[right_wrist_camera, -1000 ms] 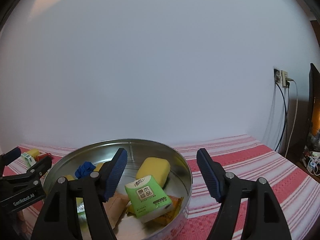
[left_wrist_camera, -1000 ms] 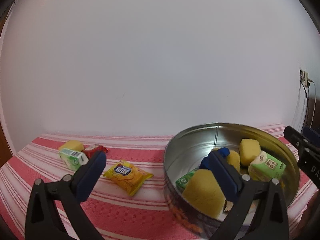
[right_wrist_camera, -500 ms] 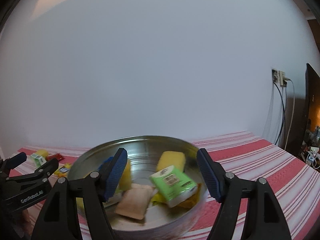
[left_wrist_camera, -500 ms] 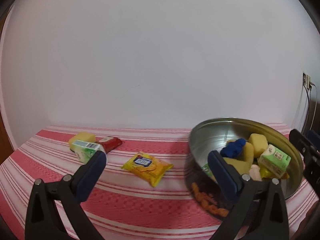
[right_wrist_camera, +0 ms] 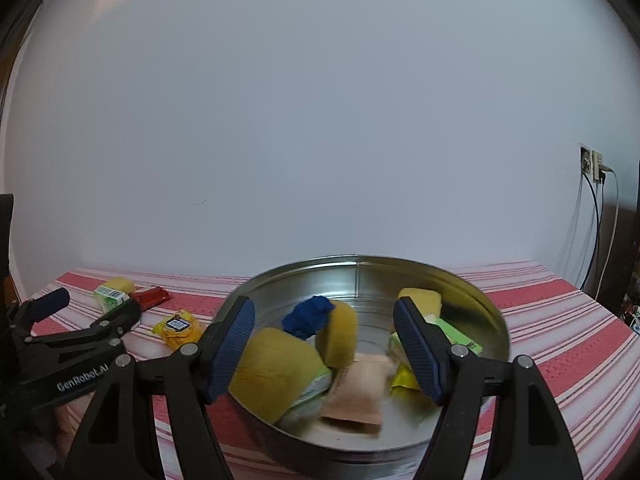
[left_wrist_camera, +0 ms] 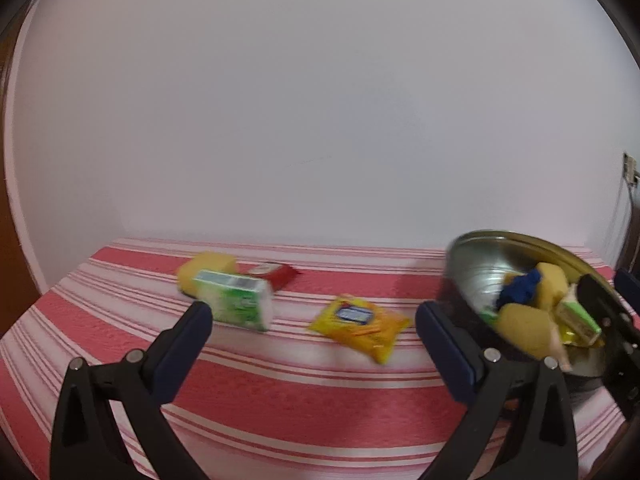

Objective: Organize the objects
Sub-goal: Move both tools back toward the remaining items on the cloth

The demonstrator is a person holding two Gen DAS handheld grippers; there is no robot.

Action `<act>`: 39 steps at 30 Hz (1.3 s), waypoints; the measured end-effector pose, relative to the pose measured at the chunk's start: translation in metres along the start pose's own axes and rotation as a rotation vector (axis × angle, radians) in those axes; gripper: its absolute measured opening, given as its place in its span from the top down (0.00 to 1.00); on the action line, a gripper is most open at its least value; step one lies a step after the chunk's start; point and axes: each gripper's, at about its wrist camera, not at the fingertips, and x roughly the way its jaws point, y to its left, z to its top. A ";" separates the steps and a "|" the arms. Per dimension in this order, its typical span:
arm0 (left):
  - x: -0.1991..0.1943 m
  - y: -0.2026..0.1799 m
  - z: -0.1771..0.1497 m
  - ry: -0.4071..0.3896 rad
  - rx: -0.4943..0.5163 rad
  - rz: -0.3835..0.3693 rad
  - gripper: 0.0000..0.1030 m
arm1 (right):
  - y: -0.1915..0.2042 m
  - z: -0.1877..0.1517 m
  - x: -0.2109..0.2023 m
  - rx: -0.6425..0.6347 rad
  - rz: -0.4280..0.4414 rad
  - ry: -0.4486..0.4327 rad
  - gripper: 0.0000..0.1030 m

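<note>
Your left claw (left_wrist_camera: 308,336) is wide apart and holds nothing. Your right claw (right_wrist_camera: 324,344) is apart too, also with nothing in it. The tin (right_wrist_camera: 360,264) is full of sponges and packs. Four things lie on the cloth (left_wrist_camera: 280,400): the green box (left_wrist_camera: 236,306), a sponge (left_wrist_camera: 206,266), the red pack (left_wrist_camera: 276,274) and the yellow bag (left_wrist_camera: 360,322). The picture is blurry, so you seem to be moving fast. Go too fast and you may knock the box or push the bag away.

Round metal tin (right_wrist_camera: 472,292) tilted, sponges and packets heaped inside.
</note>
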 end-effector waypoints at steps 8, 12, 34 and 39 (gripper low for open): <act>0.020 0.069 0.005 0.063 -0.079 0.111 0.00 | 0.038 0.001 0.016 -0.039 0.092 0.036 0.28; 0.030 0.108 0.006 0.099 -0.132 0.161 0.00 | 0.064 0.003 0.028 -0.061 0.158 0.069 0.28; 0.039 0.161 0.003 0.151 -0.185 0.249 0.00 | 0.155 -0.017 0.181 -0.320 0.273 0.507 0.29; 0.042 0.165 0.005 0.170 -0.209 0.241 0.00 | 0.153 -0.020 0.197 -0.318 0.277 0.573 0.29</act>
